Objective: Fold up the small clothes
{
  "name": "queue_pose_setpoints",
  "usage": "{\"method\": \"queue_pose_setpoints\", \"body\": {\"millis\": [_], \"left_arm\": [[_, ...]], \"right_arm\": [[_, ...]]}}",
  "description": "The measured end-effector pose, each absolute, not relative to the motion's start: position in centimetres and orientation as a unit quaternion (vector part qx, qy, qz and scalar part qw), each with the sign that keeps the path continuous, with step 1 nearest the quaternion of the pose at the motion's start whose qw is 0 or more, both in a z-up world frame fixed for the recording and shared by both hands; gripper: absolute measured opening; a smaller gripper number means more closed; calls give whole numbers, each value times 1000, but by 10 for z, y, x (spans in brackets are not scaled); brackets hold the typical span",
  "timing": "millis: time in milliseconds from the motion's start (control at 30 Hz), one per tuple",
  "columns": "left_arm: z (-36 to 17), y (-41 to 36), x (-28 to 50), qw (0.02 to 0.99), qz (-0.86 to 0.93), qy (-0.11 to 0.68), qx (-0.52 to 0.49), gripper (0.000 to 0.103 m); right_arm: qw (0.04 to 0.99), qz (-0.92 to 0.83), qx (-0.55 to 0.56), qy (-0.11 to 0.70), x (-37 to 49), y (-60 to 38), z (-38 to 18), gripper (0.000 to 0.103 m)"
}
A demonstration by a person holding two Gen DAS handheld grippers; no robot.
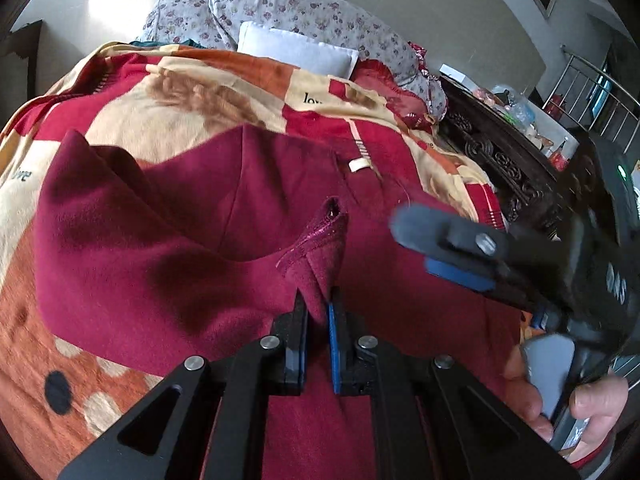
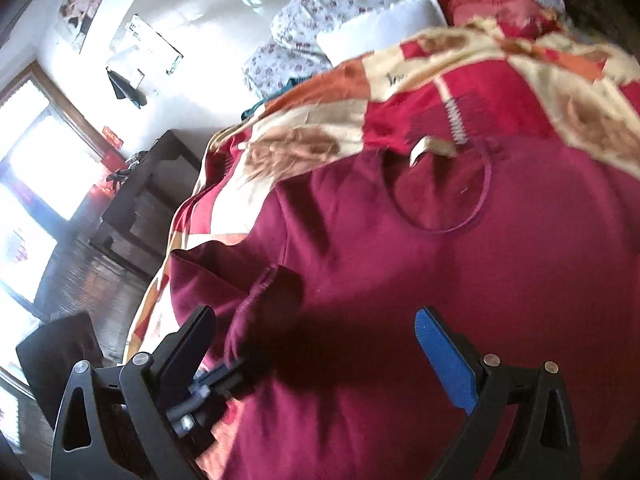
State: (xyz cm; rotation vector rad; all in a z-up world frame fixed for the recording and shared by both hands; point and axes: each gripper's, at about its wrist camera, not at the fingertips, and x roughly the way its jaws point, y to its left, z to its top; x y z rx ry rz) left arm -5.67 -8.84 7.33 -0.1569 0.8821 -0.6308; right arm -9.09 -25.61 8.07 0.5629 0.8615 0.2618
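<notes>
A small dark red top (image 1: 192,240) lies spread on a patterned red, orange and cream blanket (image 1: 168,104). My left gripper (image 1: 318,312) is shut on a pinched-up hem corner of the top (image 1: 320,256), held a little above the rest. My right gripper (image 1: 432,240) shows in the left wrist view, open, hovering over the top to the right of the pinched corner. In the right wrist view the right gripper (image 2: 316,332) is open and empty above the top (image 2: 440,272), whose neckline with a white label (image 2: 420,150) lies farther off. The left gripper (image 2: 224,376) holds the sleeve edge there.
Floral pillows (image 1: 288,8) and a white pillow (image 1: 296,50) lie at the bed's head. A dark carved wooden bed frame (image 1: 504,160) and a cluttered table (image 1: 532,120) stand to the right. A dark wooden cabinet (image 2: 132,208) and bright windows (image 2: 36,168) are beside the bed.
</notes>
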Motion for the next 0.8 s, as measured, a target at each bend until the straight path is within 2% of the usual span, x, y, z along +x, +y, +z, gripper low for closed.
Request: {"method": "queue_pose_setpoints", "body": {"millis": [133, 200, 300, 367, 400, 467, 533, 667, 733, 800], "left_arm": [[71, -89, -61, 858, -298, 412, -69, 8], [70, -89, -61, 858, -298, 412, -69, 8], [69, -89, -62, 857, -299, 413, -71, 8], [67, -89, -62, 856, -300, 416, -72, 8], [66, -89, -62, 856, -298, 417, -72, 8], [64, -89, -63, 855, -296, 421, -71, 8], [61, -86, -63, 852, -296, 427, -72, 9], [70, -78, -76, 864, -288, 410, -49, 16], [82, -69, -88, 883, -271, 383, -21, 29], [92, -57, -96, 899, -254, 358, -3, 31]], "right_arm": [[835, 148, 305, 433, -75, -250, 65, 101], [826, 159, 311, 443, -67, -242, 58, 97], [817, 176, 307, 455, -57, -233, 49, 76], [816, 186, 297, 459, -53, -227, 46, 48], [818, 190, 287, 461, -52, -222, 45, 44], [827, 191, 268, 457, -52, -215, 46, 26], [836, 189, 251, 449, -54, -212, 52, 15], [864, 173, 212, 423, -64, -218, 71, 11], [880, 160, 199, 400, -70, -226, 88, 11], [894, 149, 190, 378, -75, -237, 107, 11]]}}
